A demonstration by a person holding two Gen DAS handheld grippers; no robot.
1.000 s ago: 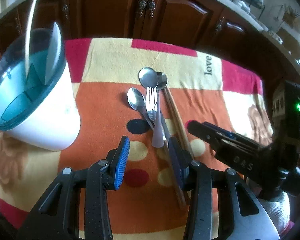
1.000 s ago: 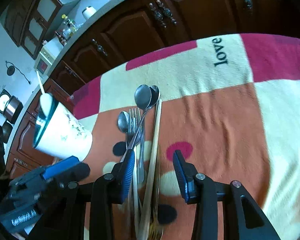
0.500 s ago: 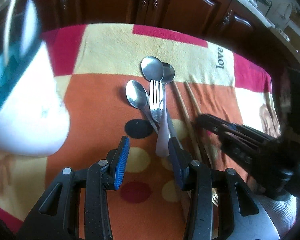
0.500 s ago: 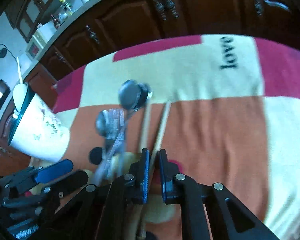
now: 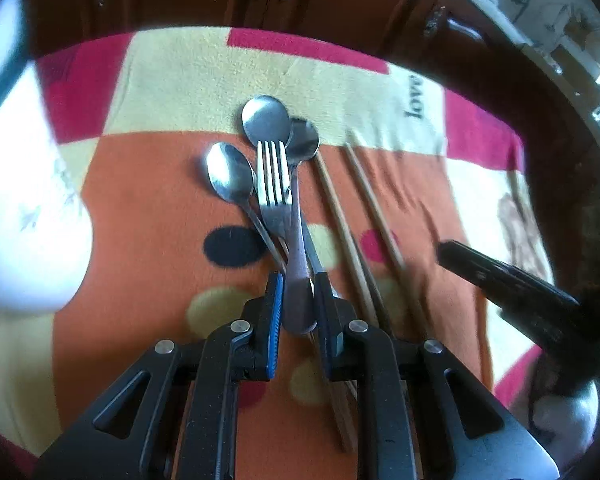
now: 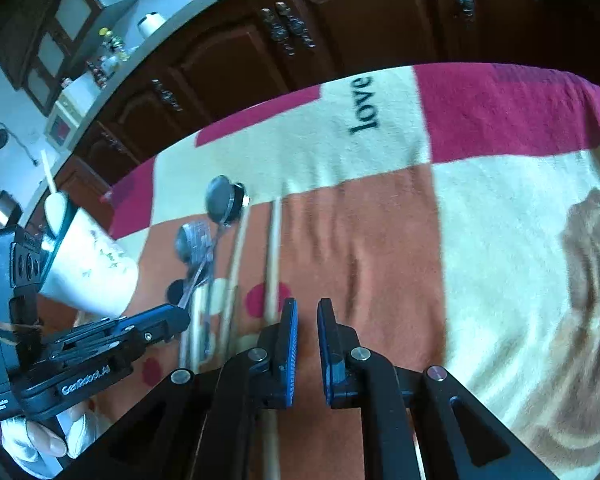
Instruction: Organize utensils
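Little looks sorted yet: the spoons [image 5: 266,120], a fork [image 5: 275,178] and the chopsticks [image 5: 370,196] all lie loose on the patterned cloth [image 5: 148,200] over the counter, while the white holder [image 6: 86,270] at the left seems to hold only a couple of pieces. The left claw [image 5: 296,300] is narrowed around a spoon handle [image 5: 298,280] at the near end of the pile; whether it truly grips is unclear. The right claw [image 6: 307,320] is nearly closed, apparently empty, just right of a chopstick.
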